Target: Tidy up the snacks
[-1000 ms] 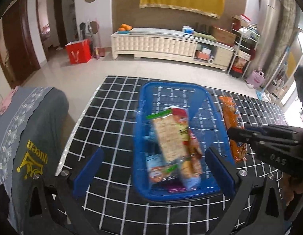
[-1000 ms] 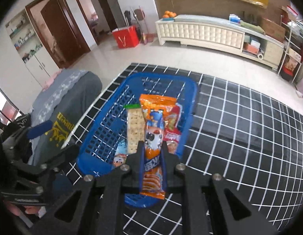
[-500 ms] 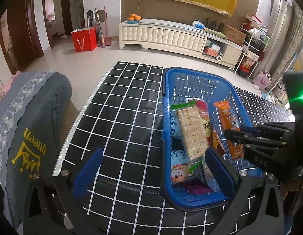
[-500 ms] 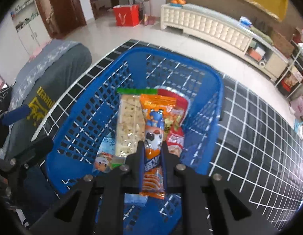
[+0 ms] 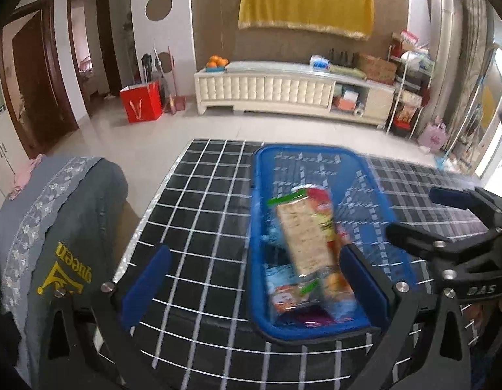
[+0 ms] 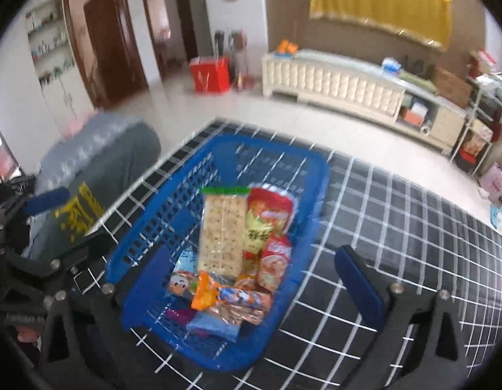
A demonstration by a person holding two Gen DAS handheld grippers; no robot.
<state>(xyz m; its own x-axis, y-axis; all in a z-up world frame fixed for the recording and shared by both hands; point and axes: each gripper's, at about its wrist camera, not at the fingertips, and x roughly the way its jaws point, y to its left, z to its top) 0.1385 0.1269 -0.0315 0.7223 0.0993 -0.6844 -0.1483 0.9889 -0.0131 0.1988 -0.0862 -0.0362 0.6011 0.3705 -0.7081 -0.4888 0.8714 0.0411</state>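
Observation:
A blue plastic basket (image 5: 255, 214) (image 6: 173, 208) stands on the black grid tablecloth and holds several snack packs. A long cracker pack (image 5: 302, 237) (image 6: 221, 230) lies on top, beside a red and yellow bag (image 6: 267, 217). An orange packet (image 6: 225, 295) lies loose at the basket's near end. My right gripper (image 6: 257, 273) hovers above that end, its jaws opening wide with nothing pressed between them; it also shows at the right of the left wrist view (image 5: 423, 214). My left gripper (image 5: 255, 282) stands open and empty at the basket's near left side.
A grey chair cover (image 5: 65, 237) with a yellow print sits close on the left of the table (image 5: 199, 214). Across the tiled floor stand a white cabinet (image 5: 276, 91), a red bag (image 5: 140, 104) and shelves at the right.
My right gripper has gone from shut on the orange packet to wide open. The packet now lies in the basket. Both views have shifted a little relative to the basket.

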